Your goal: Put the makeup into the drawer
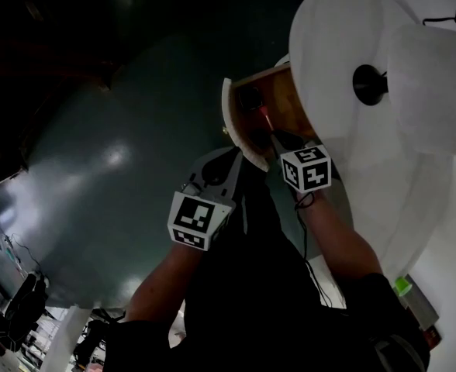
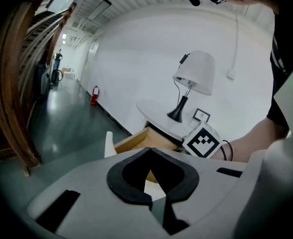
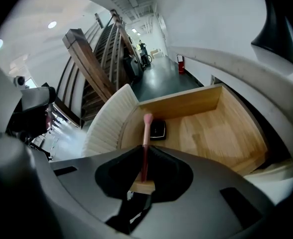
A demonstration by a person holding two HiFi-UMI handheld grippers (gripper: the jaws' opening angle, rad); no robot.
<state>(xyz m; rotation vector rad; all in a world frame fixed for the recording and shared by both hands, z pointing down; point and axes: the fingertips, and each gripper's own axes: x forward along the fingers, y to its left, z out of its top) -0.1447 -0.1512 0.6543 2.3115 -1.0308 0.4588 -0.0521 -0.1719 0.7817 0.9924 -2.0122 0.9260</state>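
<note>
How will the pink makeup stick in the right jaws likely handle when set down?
The pink makeup stick juts straight past the jaws without drooping, so it is probably stiff. It is thin, so likely light. Slim and seemingly round, it may roll on the smooth wooden drawer floor.

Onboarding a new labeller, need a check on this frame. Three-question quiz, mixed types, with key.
1. True or false: the left gripper carries a lipstick.
2. The pink brush is: A) lying on the floor B) clamped in the jaws of the right gripper C) resting flat in the drawer.
3. Fill in: the black compact lies inside the open wooden ____.
Key: 1 false, its jaws are shut on nothing. 2 B. 3 drawer.
</note>
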